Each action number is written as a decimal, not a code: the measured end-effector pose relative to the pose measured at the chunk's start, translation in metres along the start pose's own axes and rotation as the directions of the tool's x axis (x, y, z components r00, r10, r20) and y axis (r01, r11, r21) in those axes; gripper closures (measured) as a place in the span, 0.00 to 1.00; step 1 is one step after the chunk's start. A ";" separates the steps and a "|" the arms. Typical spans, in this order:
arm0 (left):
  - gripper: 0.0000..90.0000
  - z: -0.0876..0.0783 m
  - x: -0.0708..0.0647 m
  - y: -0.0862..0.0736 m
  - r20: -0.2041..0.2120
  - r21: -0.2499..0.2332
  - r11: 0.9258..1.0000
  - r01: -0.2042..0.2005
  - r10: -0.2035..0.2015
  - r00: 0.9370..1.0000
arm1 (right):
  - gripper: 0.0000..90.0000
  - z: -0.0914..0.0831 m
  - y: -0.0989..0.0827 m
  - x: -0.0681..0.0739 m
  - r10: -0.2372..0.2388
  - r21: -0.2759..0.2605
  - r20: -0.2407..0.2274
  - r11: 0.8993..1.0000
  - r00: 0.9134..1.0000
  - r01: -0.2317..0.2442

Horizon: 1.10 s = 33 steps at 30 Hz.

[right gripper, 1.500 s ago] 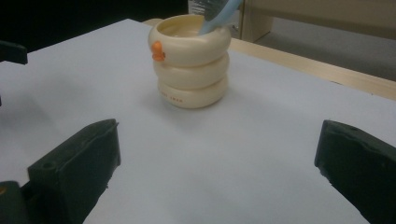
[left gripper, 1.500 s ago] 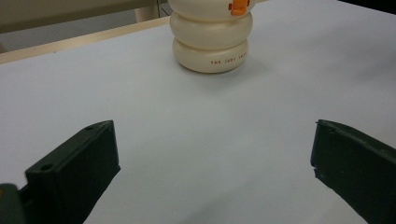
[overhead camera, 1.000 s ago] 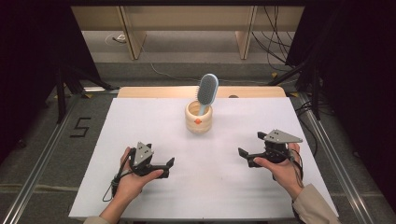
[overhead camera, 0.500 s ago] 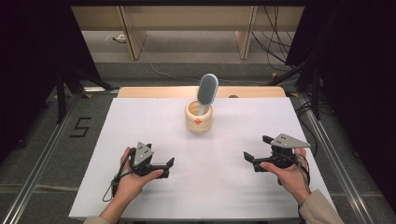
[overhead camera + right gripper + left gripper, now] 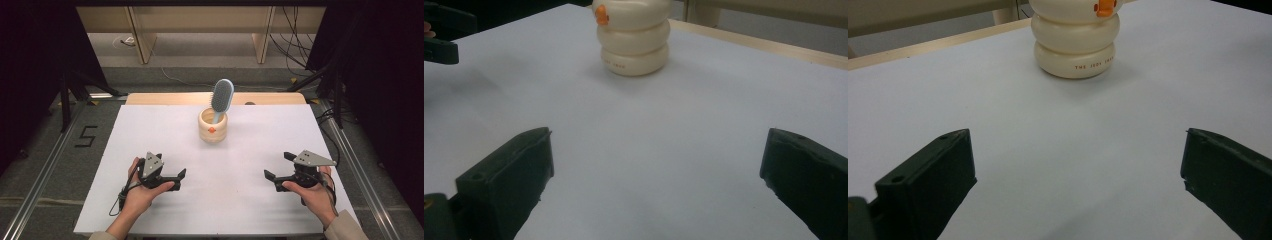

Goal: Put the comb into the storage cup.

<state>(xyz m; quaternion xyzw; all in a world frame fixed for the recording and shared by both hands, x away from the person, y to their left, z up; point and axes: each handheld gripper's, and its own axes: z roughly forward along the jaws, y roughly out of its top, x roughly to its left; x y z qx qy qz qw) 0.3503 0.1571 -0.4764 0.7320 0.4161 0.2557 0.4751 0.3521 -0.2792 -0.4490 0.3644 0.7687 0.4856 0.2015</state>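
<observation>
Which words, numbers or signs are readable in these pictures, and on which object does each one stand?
"5": a dark numeral marked on the floor, left of the table in the high view.
"THE": start of a line of small orange print low on the cream holder in the left gripper view; the rest is too blurred to read.
The same print in the right gripper view is unreadable.

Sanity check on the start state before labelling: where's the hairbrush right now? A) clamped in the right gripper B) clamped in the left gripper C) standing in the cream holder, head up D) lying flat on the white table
C. The hairbrush stands handle-down in the cream holder with its head leaning up and out, while the left gripper and right gripper sit open and apart from it near the table's front edge.
</observation>
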 end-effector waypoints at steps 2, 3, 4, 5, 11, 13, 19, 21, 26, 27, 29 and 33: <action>0.01 0.000 0.000 0.000 -0.001 0.001 1.000 -0.001 0.001 1.000 | 0.02 -0.001 -0.001 0.001 0.004 0.001 0.000 1.000 1.000 -0.004; 0.01 0.000 0.001 0.000 -0.001 0.001 1.000 -0.001 0.001 1.000 | 0.02 -0.001 -0.002 0.001 0.001 0.001 -0.003 1.000 1.000 -0.001; 0.01 0.000 0.001 0.000 -0.001 0.000 1.000 -0.001 0.001 1.000 | 0.02 -0.001 -0.002 0.001 0.001 0.003 -0.001 1.000 1.000 -0.001; 0.01 0.000 0.001 0.000 -0.002 0.000 1.000 -0.003 0.003 1.000 | 0.02 -0.001 -0.003 0.001 0.001 0.002 -0.002 1.000 1.000 -0.001; 0.01 0.000 0.001 0.000 -0.003 0.000 1.000 -0.004 0.004 1.000 | 0.02 -0.003 -0.007 0.001 0.008 0.005 0.001 1.000 1.000 -0.008; 0.01 0.000 0.001 0.000 -0.004 0.000 1.000 -0.004 0.004 1.000 | 0.02 -0.004 -0.008 0.001 0.010 0.009 0.000 1.000 1.000 -0.010; 0.01 -0.001 0.002 0.000 -0.005 0.001 1.000 -0.006 0.006 1.000 | 0.03 -0.004 -0.011 0.001 0.010 0.014 0.000 1.000 1.000 -0.010; 0.01 -0.001 0.002 0.000 -0.005 0.001 1.000 -0.005 0.005 1.000 | 0.03 -0.004 -0.011 0.001 0.010 0.010 0.000 1.000 1.000 -0.010; 0.01 0.000 0.002 0.000 -0.004 0.002 1.000 -0.005 0.005 1.000 | 0.03 -0.004 -0.012 0.001 0.013 0.008 0.002 1.000 1.000 -0.013; 0.01 0.000 0.002 0.000 -0.004 0.002 1.000 -0.006 0.006 1.000 | 0.03 -0.004 -0.012 0.001 0.015 0.005 0.002 1.000 1.000 -0.015; 0.01 0.000 0.002 -0.001 -0.004 0.004 1.000 -0.006 0.006 1.000 | 0.03 -0.004 -0.012 0.001 0.016 0.002 0.002 1.000 1.000 -0.016; 0.01 0.000 0.001 -0.001 -0.003 0.002 1.000 -0.004 0.004 1.000 | 0.03 -0.005 -0.012 0.000 0.018 -0.004 0.005 1.000 1.000 -0.018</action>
